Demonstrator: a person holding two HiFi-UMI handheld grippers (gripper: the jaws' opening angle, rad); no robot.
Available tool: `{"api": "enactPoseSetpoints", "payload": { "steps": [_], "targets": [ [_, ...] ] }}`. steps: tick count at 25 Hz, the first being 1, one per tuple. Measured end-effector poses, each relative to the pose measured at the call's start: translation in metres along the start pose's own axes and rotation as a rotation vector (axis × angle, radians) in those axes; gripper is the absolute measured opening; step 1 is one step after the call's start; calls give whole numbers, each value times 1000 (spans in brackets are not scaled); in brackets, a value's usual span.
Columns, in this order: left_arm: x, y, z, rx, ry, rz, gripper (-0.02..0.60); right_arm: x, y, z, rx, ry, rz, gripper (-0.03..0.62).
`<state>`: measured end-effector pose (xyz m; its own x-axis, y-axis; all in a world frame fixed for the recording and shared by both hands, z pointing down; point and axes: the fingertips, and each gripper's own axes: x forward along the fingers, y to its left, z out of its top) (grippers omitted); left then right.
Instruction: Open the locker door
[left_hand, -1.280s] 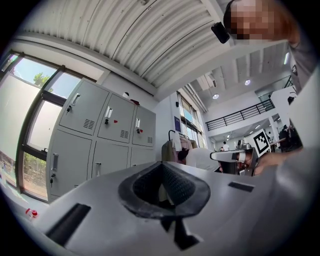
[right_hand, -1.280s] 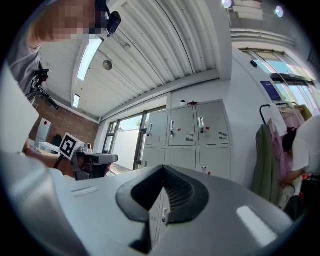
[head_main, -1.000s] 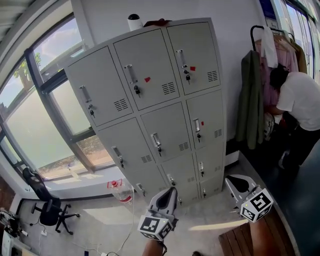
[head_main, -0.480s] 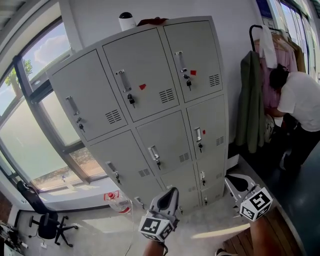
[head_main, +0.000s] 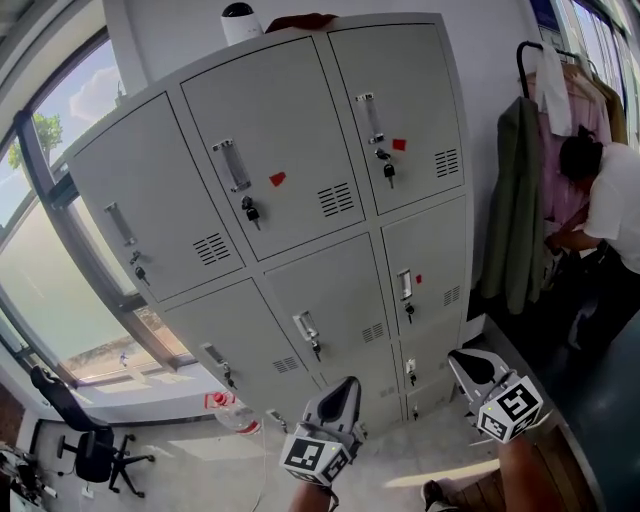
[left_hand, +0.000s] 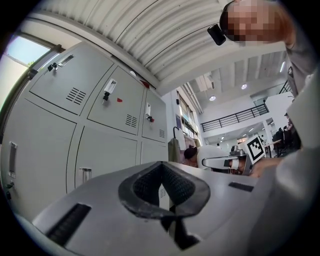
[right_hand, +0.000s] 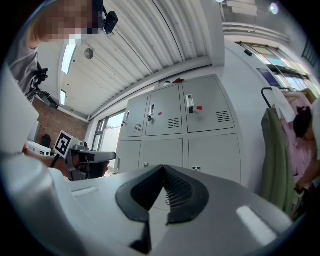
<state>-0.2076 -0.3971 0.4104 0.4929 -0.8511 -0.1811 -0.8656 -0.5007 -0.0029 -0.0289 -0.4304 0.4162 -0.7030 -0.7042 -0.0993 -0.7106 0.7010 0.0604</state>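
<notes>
A grey metal locker (head_main: 290, 200) with three columns of shut doors fills the head view. Each door has a vertical handle (head_main: 230, 165) and a lock below it, some with a key (head_main: 250, 212) hanging in them. Red tags (head_main: 277, 179) mark a few doors. My left gripper (head_main: 347, 384) is low in the middle, shut and empty, pointing at the bottom doors from a distance. My right gripper (head_main: 458, 357) is low on the right, also shut and empty. In the left gripper view the left gripper (left_hand: 161, 164) points at the locker (left_hand: 100, 125). The right gripper (right_hand: 163, 167) faces the locker (right_hand: 175, 130).
A person (head_main: 612, 215) bends over at a clothes rack (head_main: 545, 110) right of the locker, beside a hanging green coat (head_main: 515, 210). A large window (head_main: 40, 280) runs along the left. An office chair (head_main: 85, 445) and a red-and-white bag (head_main: 225, 403) stand on the floor.
The locker has grown larger in the head view and shifted right as I came closer. Both grippers keep their places low in the view, still shut.
</notes>
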Motion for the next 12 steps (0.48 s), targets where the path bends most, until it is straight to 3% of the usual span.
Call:
{"api": "enactPoseSetpoints", "payload": {
  "steps": [12],
  "targets": [
    [85,58,-37,-40,11,12,6,104,-67,-41,33,56,45,14]
  ]
}}
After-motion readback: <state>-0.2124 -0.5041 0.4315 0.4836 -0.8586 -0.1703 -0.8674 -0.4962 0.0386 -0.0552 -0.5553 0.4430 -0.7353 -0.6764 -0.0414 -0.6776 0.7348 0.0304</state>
